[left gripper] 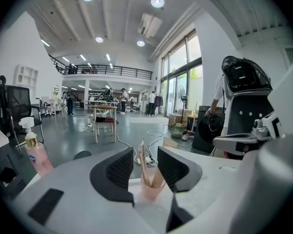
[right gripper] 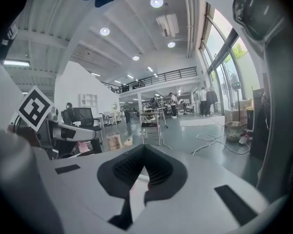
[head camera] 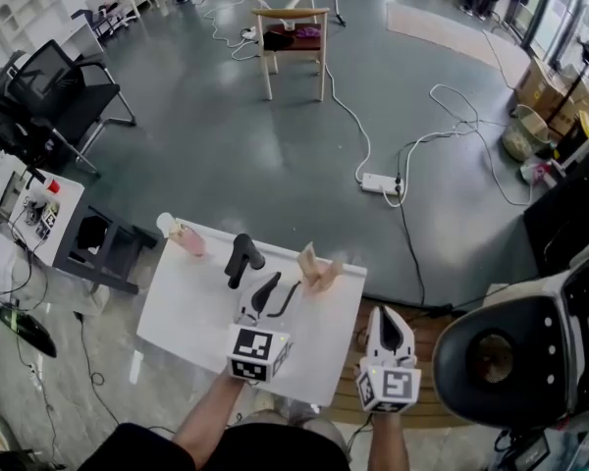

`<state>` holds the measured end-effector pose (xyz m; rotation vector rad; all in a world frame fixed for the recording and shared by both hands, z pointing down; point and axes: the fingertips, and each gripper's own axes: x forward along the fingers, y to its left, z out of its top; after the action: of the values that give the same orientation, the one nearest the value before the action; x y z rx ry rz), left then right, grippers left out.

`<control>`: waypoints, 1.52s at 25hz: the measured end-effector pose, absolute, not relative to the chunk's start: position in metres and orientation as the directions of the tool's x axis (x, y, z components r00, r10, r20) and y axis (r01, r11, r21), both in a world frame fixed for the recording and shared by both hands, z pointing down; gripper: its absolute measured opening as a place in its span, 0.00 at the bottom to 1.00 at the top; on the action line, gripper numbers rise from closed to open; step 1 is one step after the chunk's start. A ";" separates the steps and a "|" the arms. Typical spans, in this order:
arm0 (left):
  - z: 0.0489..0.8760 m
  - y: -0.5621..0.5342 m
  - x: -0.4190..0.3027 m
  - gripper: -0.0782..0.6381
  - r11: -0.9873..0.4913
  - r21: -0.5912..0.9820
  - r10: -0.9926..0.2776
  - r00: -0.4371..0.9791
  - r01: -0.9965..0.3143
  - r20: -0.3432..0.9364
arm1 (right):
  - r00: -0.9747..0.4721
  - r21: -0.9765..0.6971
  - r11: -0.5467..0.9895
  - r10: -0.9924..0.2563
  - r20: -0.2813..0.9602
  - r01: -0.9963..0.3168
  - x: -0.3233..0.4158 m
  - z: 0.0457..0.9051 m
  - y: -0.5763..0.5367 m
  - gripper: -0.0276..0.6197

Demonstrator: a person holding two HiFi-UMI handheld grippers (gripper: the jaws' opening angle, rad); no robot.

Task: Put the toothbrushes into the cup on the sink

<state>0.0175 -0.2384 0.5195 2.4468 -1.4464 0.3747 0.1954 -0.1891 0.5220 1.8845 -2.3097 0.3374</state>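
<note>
A pale pink cup (head camera: 319,273) with toothbrushes (left gripper: 142,162) standing in it sits near the far right edge of the white sink top (head camera: 191,302). My left gripper (head camera: 283,285) hangs open just short of the cup. In the left gripper view the cup (left gripper: 149,188) shows through the gap past the fingertips of that gripper (left gripper: 145,155), and nothing is between the pads. My right gripper (head camera: 388,314) is off the sink top's right edge, shut and empty; its jaws meet in the right gripper view (right gripper: 144,152).
A black faucet (head camera: 243,258) rises left of my left gripper. A pink soap bottle (head camera: 187,235) stands at the far left corner. A white-and-black machine (head camera: 530,351) is close on the right. Cables and a power strip (head camera: 381,182) lie on the floor beyond.
</note>
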 end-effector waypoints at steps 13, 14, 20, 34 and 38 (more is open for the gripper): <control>0.461 -0.160 -0.034 0.22 -0.467 0.058 -0.840 0.463 -0.882 0.282 | -0.250 -0.039 0.247 -0.954 0.168 -0.968 0.143 0.471 -0.139 0.04; 0.459 -0.153 -0.039 0.22 -0.468 0.056 -0.841 0.464 -0.882 0.277 | -0.250 -0.034 0.248 -0.955 0.162 -0.968 0.137 0.467 -0.133 0.04; 0.447 -0.107 -0.064 0.20 -0.473 0.053 -0.846 0.470 -0.880 0.251 | -0.245 -0.016 0.246 -0.960 0.131 -0.969 0.112 0.452 -0.093 0.04; 0.417 -0.013 -0.100 0.14 -0.487 0.047 -0.850 0.485 -0.872 0.204 | -0.243 -0.003 0.244 -0.965 0.101 -0.970 0.066 0.428 -0.005 0.04; 0.413 0.007 -0.107 0.13 -0.492 0.049 -0.848 0.491 -0.869 0.199 | -0.247 -0.002 0.248 -0.964 0.095 -0.969 0.057 0.423 0.014 0.04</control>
<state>-0.1069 0.0072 0.4133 2.5865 -1.4996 0.2232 0.0565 0.0143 0.4234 1.8808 -2.4221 0.0915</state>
